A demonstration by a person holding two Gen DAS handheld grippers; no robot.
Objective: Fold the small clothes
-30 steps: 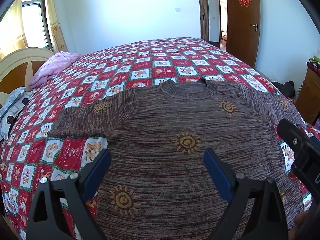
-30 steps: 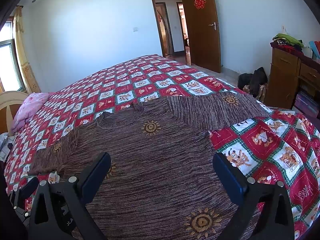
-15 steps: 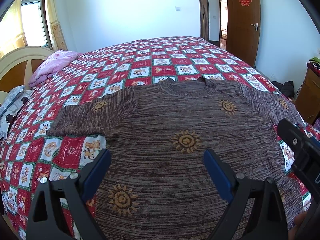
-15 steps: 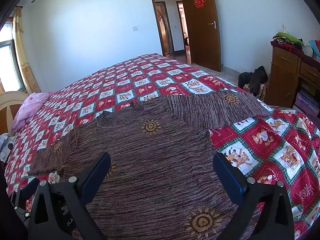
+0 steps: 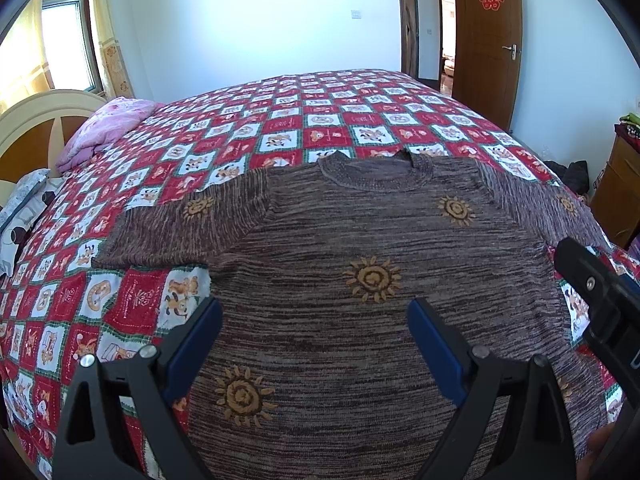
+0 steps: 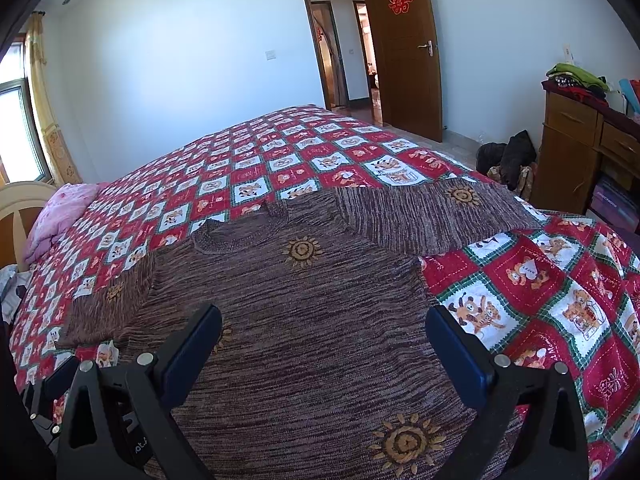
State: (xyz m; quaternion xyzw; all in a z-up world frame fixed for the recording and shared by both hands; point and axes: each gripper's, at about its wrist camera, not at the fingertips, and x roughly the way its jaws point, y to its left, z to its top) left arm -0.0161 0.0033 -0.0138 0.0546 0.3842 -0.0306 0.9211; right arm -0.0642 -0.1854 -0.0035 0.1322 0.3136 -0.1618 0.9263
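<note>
Bedroom's checkered quilt (image 5: 280,136) fills the frame, brown sweater (image 5: 360,280) spread flat mid-frame; barely anything's shifted in the last second, left gripper (image 5: 316,344) and right gripper (image 6: 324,352) both hover spread apart, so folding hasn't started

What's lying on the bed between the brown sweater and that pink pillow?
Only bare checkered quilt lies between the brown sweater and the pink pillow; the left wrist view shows it best.

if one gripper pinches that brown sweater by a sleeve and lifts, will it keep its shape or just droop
Probably droop: the brown sweater is a soft knit lying flat and following the bedspread, so it looks floppy. The lifted sleeve would likely drag the body along. The textured knit should grip well between the open right gripper pads.
</note>
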